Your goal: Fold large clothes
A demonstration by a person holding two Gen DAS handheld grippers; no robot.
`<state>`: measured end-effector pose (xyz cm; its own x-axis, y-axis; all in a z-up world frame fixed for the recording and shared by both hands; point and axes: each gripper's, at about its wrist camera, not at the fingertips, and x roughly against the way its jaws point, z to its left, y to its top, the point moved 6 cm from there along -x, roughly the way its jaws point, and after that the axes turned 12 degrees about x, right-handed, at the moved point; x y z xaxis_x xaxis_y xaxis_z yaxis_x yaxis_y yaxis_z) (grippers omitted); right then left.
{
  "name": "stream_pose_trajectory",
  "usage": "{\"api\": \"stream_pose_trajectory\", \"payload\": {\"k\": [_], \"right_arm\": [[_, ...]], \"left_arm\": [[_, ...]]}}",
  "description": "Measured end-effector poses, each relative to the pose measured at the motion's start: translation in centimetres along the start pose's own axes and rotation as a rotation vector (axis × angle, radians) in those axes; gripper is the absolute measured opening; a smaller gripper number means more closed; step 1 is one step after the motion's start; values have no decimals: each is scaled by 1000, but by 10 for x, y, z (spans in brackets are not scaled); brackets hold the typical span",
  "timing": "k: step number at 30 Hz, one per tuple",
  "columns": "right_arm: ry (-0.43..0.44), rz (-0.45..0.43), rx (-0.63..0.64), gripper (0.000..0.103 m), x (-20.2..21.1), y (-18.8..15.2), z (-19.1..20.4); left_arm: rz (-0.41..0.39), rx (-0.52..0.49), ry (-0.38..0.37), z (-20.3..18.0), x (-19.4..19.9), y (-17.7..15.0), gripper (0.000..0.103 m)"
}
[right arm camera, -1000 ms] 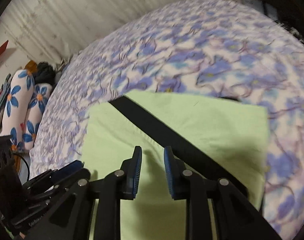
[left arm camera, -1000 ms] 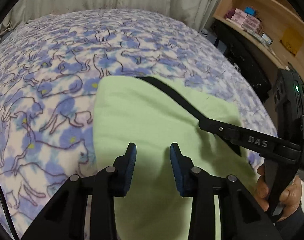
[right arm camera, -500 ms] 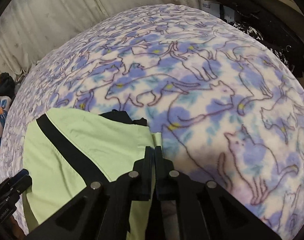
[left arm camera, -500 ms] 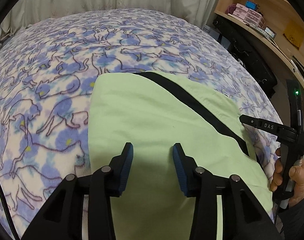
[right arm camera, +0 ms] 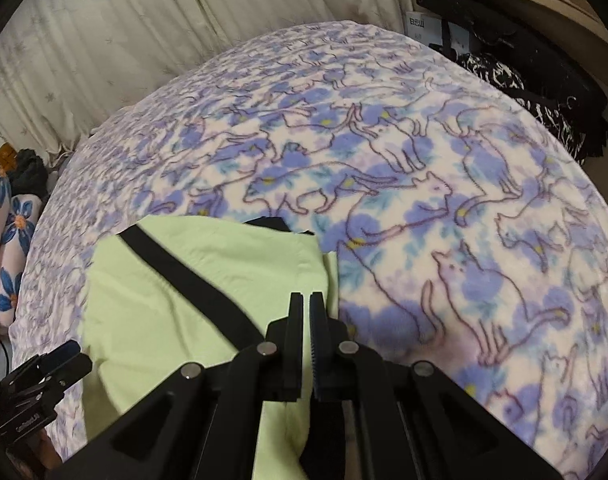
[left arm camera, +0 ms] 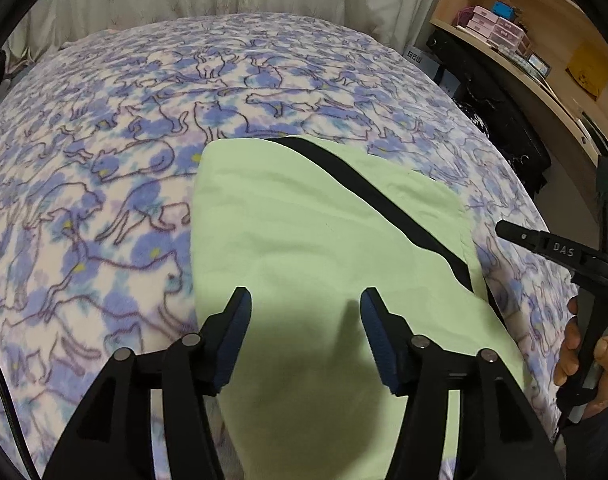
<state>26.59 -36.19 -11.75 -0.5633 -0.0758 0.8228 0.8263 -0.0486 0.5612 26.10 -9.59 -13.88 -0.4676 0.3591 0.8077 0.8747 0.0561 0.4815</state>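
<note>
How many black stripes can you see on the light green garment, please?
1: a black stripe runs diagonally across the folded green garment on the cat-print blanket. Others may be hidden inside the folds.

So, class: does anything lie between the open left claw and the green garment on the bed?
Nothing visible does. The left claw hangs open directly over the green garment, with only bare cloth beneath it.

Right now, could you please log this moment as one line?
left gripper: opening, empty, over garment | right gripper: shut, empty | garment: folded on blanket
</note>
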Motion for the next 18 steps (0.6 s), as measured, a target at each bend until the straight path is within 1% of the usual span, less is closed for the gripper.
{"api": "stream_pose_trajectory", "payload": {"k": [1, 2, 3, 4, 5, 7, 10, 12, 14, 16, 18], "right_arm": [[5, -1, 8, 8, 7, -2, 3], [5, -3, 14, 17, 13, -5, 6], [6, -6, 18, 24, 17, -7, 8], [9, -10, 27, 33, 24, -9, 10], [12, -15, 40, 35, 31, -12, 15], [17, -12, 56, 35, 41, -17, 20], [24, -9, 83, 36, 57, -24, 30], [30, -2, 100, 43, 66, -29, 35], [44, 2, 116, 59, 76, -33, 40], [47, 1, 140, 63, 84, -36, 44], [46, 5, 158, 63, 88, -38, 46]], "left_arm": [[-2, -6, 2, -1, 6, -4, 56], [-4, -10, 5, -1, 12, -6, 56], [-6, -12, 8, -2, 17, -9, 57], [-6, -15, 9, -3, 21, -11, 57], [-7, -18, 11, -3, 26, -15, 58], [-12, -23, 18, -2, 37, -20, 63], [-20, -38, 24, -1, 53, -30, 66], [-21, -48, 29, -1, 62, -36, 67], [-21, -56, 36, -1, 69, -41, 69], [-21, -59, 38, 0, 75, -45, 73], [-21, -59, 40, 0, 80, -47, 75]]}}
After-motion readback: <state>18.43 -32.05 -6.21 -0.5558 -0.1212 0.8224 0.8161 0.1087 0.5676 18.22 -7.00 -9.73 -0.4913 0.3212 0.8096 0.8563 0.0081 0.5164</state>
